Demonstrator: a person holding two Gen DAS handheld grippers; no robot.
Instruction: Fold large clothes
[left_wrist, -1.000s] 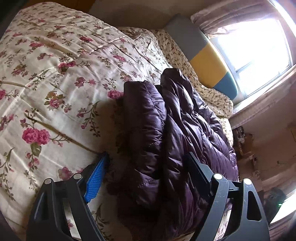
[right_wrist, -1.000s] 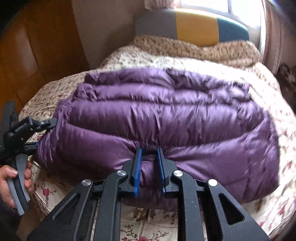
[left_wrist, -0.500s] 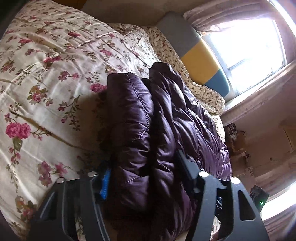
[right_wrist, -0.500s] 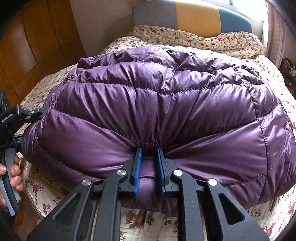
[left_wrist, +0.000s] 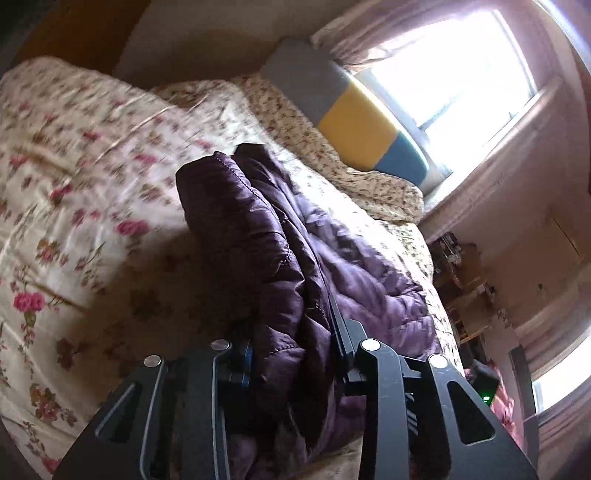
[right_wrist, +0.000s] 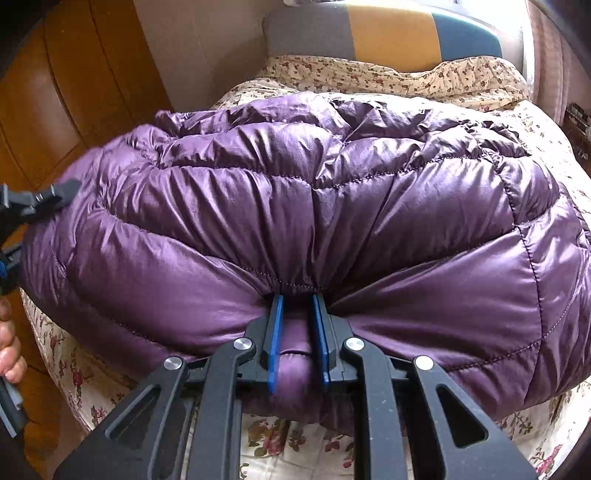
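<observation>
A purple quilted down jacket (right_wrist: 332, 206) lies bunched on the floral bed quilt (right_wrist: 546, 147). My right gripper (right_wrist: 297, 332) is shut on a fold of the jacket's near hem, which bulges between the blue pads (right_wrist: 275, 339). In the left wrist view the jacket (left_wrist: 266, 258) runs away from me as a thick folded edge. My left gripper (left_wrist: 291, 332) has its jaws closing on that edge, pressing into the padding and holding it a little above the quilt (left_wrist: 74, 184). The left gripper (right_wrist: 37, 199) also shows at the jacket's left end in the right wrist view, with a hand (right_wrist: 11, 354) below it.
A grey, yellow and blue headboard (left_wrist: 354, 118) and pillows stand at the far end under a bright window (left_wrist: 461, 74). A wooden wardrobe (right_wrist: 55, 92) lines the bed's left side. Cluttered furniture (left_wrist: 461, 266) stands beyond the bed's right edge.
The left jaws have come together around the jacket's side edge and risen with it. The right gripper kept its hold while the jacket bunched up closer to it.
</observation>
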